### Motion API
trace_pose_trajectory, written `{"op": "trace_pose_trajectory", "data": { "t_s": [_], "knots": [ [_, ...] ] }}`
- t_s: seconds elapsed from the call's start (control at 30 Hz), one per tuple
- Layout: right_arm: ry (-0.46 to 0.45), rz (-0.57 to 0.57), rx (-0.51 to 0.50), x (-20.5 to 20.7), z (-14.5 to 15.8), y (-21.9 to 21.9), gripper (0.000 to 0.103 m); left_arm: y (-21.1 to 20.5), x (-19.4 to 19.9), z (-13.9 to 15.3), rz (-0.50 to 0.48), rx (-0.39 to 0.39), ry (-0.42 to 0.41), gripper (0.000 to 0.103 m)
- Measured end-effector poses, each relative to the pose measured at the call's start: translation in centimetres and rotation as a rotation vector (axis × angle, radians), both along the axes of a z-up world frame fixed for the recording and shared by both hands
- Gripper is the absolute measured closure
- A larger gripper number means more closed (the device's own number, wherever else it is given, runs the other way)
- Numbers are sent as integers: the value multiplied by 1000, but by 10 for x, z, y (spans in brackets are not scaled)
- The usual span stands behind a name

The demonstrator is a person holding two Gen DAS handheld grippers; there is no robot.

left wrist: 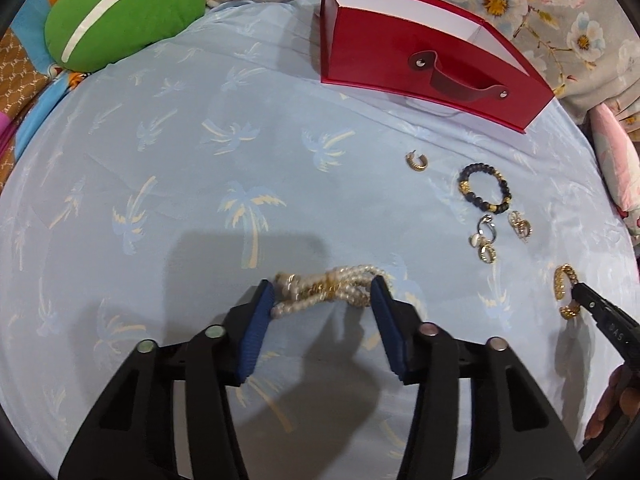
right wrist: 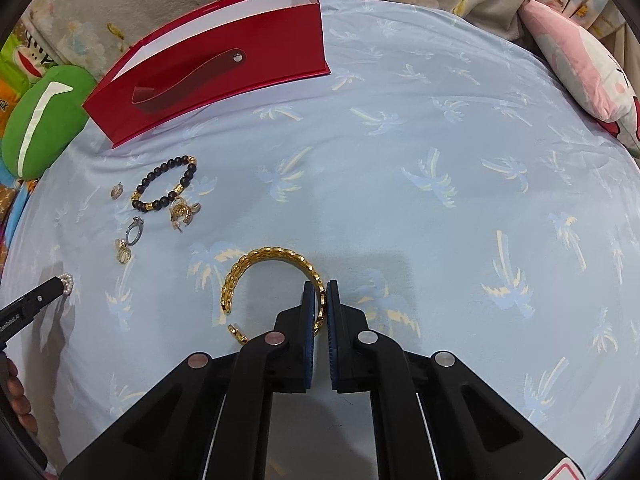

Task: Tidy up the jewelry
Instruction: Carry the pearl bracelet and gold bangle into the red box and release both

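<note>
The left gripper has its pads at either end of the pearl bracelet on the sheet; they seem to touch it, though I cannot tell if they squeeze. The right gripper is clamped on the gold cuff. The red box stands at eleven o'clock from the cuff, with the bead bracelet and rings between them.

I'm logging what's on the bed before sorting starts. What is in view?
red box: one, red, far side of the sheet
pearl bracelet: one, white and gold, between the left gripper's pads
gold cuff: one, gold, clamped by the right gripper
beaded bracelet: one, black and gold, near the box
small rings and earrings: several, gold and silver, beside the beads
green cushion: one, sheet's edge
left gripper: pads on the pearls
right gripper: shut
</note>
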State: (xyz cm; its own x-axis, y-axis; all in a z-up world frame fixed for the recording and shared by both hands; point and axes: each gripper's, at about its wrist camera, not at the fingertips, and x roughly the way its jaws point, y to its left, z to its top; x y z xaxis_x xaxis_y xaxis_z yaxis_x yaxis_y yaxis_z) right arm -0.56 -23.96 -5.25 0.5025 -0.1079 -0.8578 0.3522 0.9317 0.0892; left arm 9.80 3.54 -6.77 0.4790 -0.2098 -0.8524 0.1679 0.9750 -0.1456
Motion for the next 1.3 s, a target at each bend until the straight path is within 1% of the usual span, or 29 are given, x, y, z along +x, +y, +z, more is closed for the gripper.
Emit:
{"op": "trace_pose_trajectory", "data": {
  "t_s": [0.03,0.13,0.3,0.43,0.5,0.57,0.6,0.73,0.77,0.8,0.87,0.93,1.1,1.3],
  "knots": [
    [0,1,1,0,0,0,98,-1,1,-1,-12,-10,13,91],
    [-2,4,4,1,0,2,98,-3,2,-2,-29,-13,17,95],
    [-2,5,6,1,0,3,98,-3,2,-2,-39,-28,26,95],
    [-2,3,12,1,0,3,98,-6,1,-2,-49,-15,16,95],
    [-2,3,15,2,0,3,98,-8,2,-2,-71,-8,8,95],
    [-2,4,17,2,0,3,98,-11,5,-2,-90,3,0,92],
    [-2,4,18,2,0,3,98,-13,6,-2,-103,3,-4,88],
    [-2,4,19,2,0,3,98,-19,10,-2,-134,1,-17,88],
    [-2,4,19,2,0,3,99,-19,11,-2,-141,-7,-15,91],
    [-2,6,20,2,0,3,99,-20,12,-2,-150,-27,-5,99],
    [-4,5,21,2,0,3,99,-19,12,-2,-150,-58,9,99],
    [-6,4,25,2,0,3,99,-18,11,0,-147,-70,6,100],
    [-16,7,28,2,4,4,99,-20,3,14,-156,-80,-29,100],
    [-59,28,32,3,21,10,99,-21,-2,36,-161,-101,-65,100]
  ]
}}
